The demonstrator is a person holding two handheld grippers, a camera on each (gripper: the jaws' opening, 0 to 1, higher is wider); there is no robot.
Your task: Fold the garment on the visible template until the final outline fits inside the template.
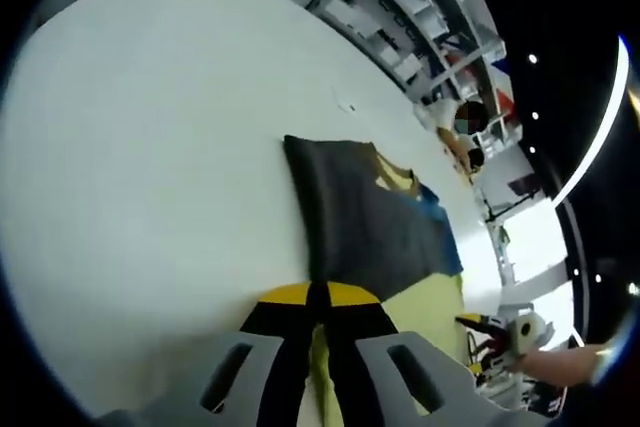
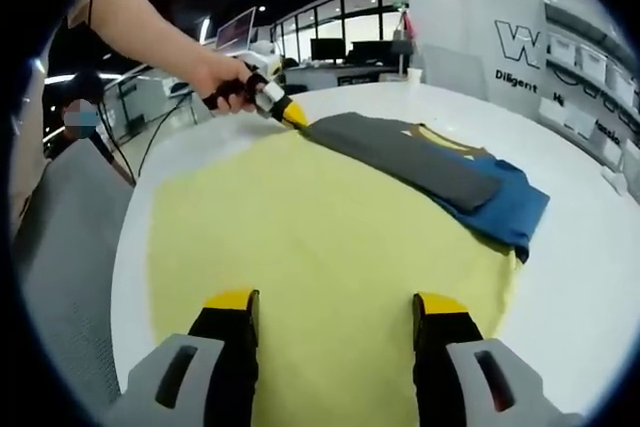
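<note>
Folded garment [image 2: 430, 172], grey over blue, lies on yellow template [image 2: 330, 267] atop white table [image 1: 150, 127]. Left gripper [image 1: 318, 319]: jaws pressed together, apparently pinching garment's corner, tho contact is hard to see. Right gripper [image 2: 332, 309]: jaws spread, empty, over template. Tip: lift corner low, fold w/ edges square, inside template's outline.

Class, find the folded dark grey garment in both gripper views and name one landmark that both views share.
Left gripper view: the grey garment lies at centre, just above the left gripper, whose jaws are closed on its near edge.
Right gripper view: it lies at upper centre-right, partly on the yellow template.
Shared landmark: the blue cloth sticking out from under it.
</note>
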